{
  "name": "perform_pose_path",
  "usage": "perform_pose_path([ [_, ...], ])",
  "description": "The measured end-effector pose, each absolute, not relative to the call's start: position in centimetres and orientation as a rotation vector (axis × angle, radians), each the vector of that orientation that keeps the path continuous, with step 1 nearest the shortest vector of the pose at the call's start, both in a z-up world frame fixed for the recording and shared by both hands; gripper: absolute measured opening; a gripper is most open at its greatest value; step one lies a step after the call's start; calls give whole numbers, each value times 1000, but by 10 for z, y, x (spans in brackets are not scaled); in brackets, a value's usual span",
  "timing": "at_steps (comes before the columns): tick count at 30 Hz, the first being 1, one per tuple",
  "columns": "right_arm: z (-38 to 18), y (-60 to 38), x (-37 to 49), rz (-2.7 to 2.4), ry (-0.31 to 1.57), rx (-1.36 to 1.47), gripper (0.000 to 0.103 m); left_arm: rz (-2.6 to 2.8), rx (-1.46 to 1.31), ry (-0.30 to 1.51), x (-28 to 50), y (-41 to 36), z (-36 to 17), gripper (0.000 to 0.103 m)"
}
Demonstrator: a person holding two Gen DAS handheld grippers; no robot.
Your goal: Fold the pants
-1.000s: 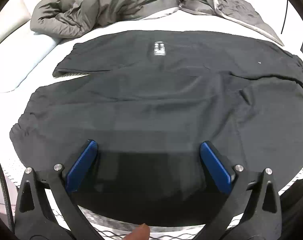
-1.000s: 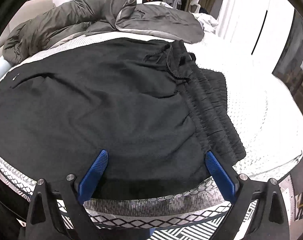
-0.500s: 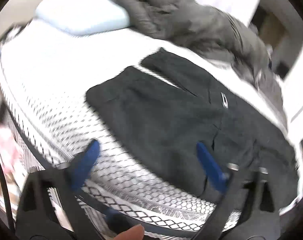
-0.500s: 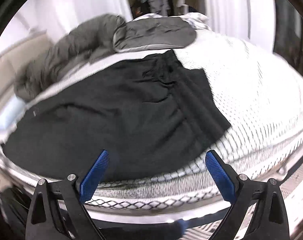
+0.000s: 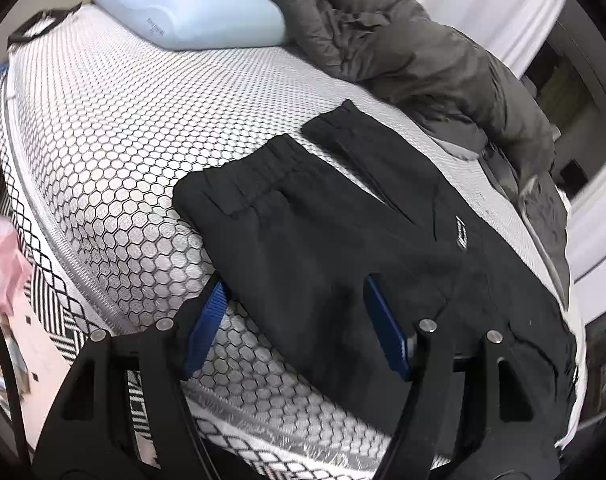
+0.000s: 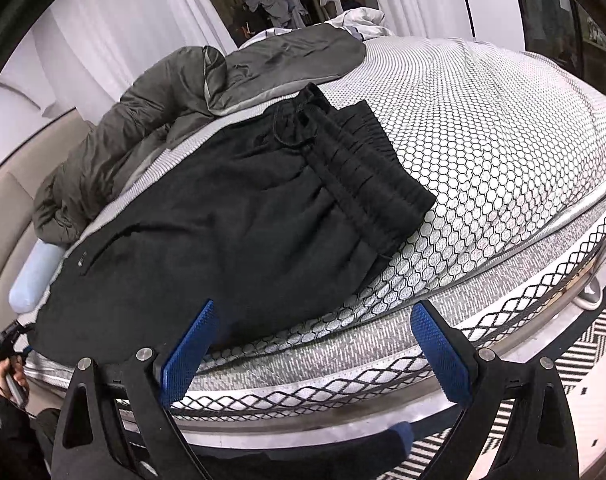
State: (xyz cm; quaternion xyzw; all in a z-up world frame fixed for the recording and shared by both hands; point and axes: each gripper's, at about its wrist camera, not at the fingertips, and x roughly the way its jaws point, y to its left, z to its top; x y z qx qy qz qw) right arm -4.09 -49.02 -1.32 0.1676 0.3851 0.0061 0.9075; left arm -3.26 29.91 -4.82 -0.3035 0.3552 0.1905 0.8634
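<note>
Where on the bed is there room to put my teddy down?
Two bare patches of mattress: one between the light blue pillow and the leg cuffs of the black pants, one beyond the waistband. It is crowded where the grey duvet lies bunched against the pants.

Pants matt black cloth; mattress honeycomb-textured knit; claw pads ribbed blue.

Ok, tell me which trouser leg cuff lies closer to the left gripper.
The near cuff, whose side edge runs down between the left gripper fingers. The other cuff lies farther up the mattress, beside the grey duvet.
</note>
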Motion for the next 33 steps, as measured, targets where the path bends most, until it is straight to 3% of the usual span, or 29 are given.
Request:
perform_pose_path([
  [1, -13, -492, -42, 18, 793, 357, 99, 393, -627, 745, -36, 295, -47, 60],
  [5, -17, -498, -37, 50, 784, 413, 98, 333, -596, 738, -40, 283, -45, 60],
  [7, -19, -504, -29, 60, 774, 452, 92, 332, -611, 759, -31, 288, -50, 58],
  [9, -24, -513, -16, 61, 769, 520, 85, 343, -658, 761, -19, 298, -57, 48],
  [10, -25, -516, -11, 52, 764, 541, 78, 349, -668, 757, -15, 301, -59, 38],
  [11, -27, -519, -7, 37, 755, 558, 72, 358, -666, 751, -12, 304, -60, 18],
  [12, -28, -521, -5, 17, 758, 569, 53, 385, -663, 756, -9, 306, -62, 9],
  [13, -28, -523, -5, -7, 760, 574, 35, 393, -687, 750, -9, 308, -64, 7],
  [14, -28, -526, -8, -6, 748, 596, 29, 394, -729, 733, -13, 310, -65, 4],
  [15, -27, -529, -13, 20, 731, 621, 12, 396, -735, 720, -15, 310, -64, 3],
  [25, 50, -515, -2, 70, 553, 564, 9, 369, -713, 637, 7, 314, -15, 2],
  [33, 120, -494, 97, 14, 494, 452, 9, 373, -668, 637, 121, 333, 40, 2],
])
